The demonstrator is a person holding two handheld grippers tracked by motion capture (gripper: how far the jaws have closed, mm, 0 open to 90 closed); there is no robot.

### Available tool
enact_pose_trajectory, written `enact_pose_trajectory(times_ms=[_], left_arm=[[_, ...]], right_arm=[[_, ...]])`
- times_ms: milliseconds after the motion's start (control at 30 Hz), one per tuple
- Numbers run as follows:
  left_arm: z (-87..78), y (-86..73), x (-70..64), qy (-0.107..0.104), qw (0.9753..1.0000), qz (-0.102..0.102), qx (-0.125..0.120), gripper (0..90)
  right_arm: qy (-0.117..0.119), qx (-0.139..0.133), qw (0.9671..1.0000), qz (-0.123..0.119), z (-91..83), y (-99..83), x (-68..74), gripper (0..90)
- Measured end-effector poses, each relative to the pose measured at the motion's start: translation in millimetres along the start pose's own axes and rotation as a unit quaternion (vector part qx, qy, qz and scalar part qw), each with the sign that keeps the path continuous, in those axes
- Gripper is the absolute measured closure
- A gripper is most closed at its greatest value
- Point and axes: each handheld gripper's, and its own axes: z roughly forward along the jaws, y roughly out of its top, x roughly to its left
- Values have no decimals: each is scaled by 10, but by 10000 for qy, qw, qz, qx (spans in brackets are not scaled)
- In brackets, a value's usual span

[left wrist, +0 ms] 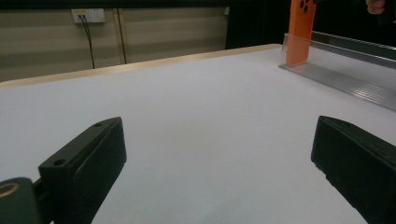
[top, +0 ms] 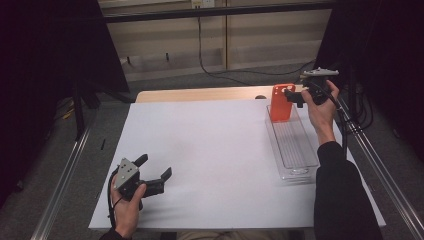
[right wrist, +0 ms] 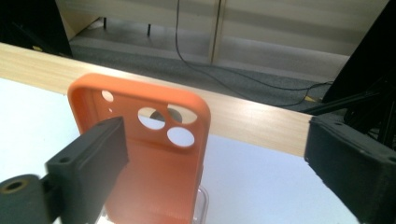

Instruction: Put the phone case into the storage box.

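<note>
A white sheet covers the wooden table (top: 200, 94), with grey carpet, pale wall panels and a black cable beyond. An orange phone case (top: 281, 102) stands upright at the far end of a clear tray (top: 295, 145). The right gripper (top: 295, 97) hangs just beside the case, jaws spread and empty; the left gripper (top: 155, 172), equally wide, rests well apart near the front edge.
</note>
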Motion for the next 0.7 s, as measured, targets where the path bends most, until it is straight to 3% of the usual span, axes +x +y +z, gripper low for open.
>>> enact_pose_trajectory(times_ms=[133, 367, 700], left_arm=[[3, -1, -1, 20, 10000, -26, -5, 32], [-13, 0, 12, 76, 9999, -56, -54, 32], [-33, -6, 14, 35, 10000, 16, -65, 32]], right_arm=[[131, -21, 9999, -10, -23, -5, 18, 64], [11, -263, 9997, 4, -57, -102, -8, 41], [81, -437, 9989, 172, -128, -185, 34, 42]])
